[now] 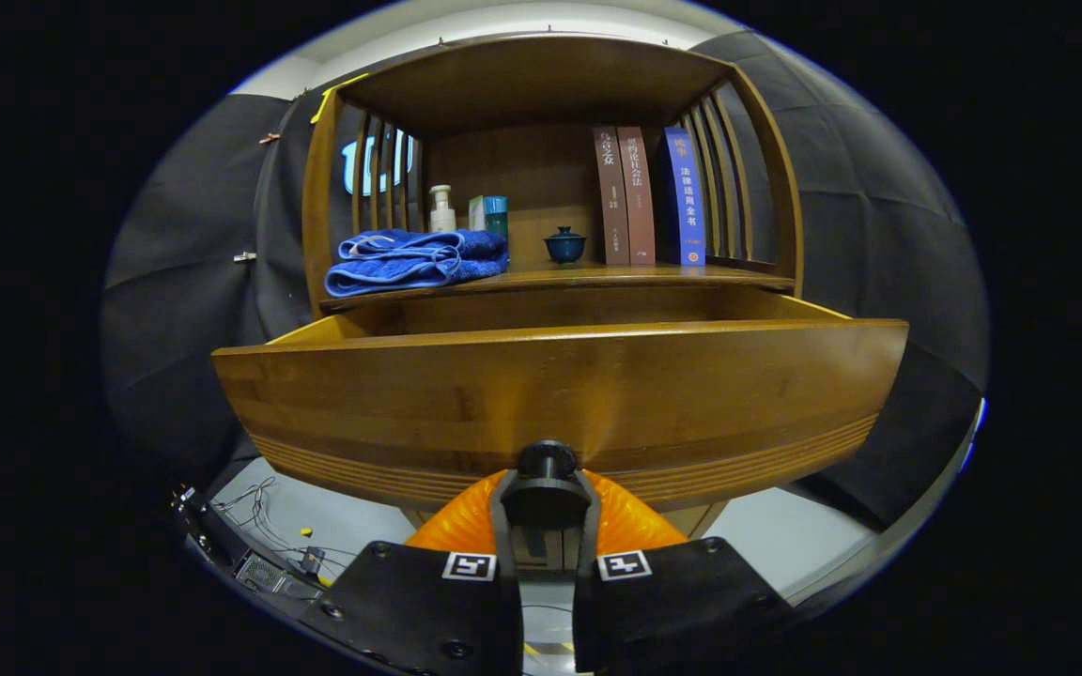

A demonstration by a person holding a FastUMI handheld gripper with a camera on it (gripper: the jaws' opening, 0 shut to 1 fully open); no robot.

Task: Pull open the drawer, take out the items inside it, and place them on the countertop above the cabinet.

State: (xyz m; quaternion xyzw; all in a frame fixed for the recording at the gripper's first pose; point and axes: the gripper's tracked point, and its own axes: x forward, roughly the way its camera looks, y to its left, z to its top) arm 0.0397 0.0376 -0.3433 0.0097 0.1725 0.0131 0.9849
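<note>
Two fingers of the gripper (546,493) are pressed together on the dark round knob (547,459) of the drawer (560,394), which stands pulled out from the wooden cabinet (316,188). The high drawer front hides what lies inside. On the countertop (597,276) above rest a folded blue towel (414,260), a pump bottle (441,208), a small box (489,214), a lidded blue cup (564,244) and three upright books (649,195).
</note>
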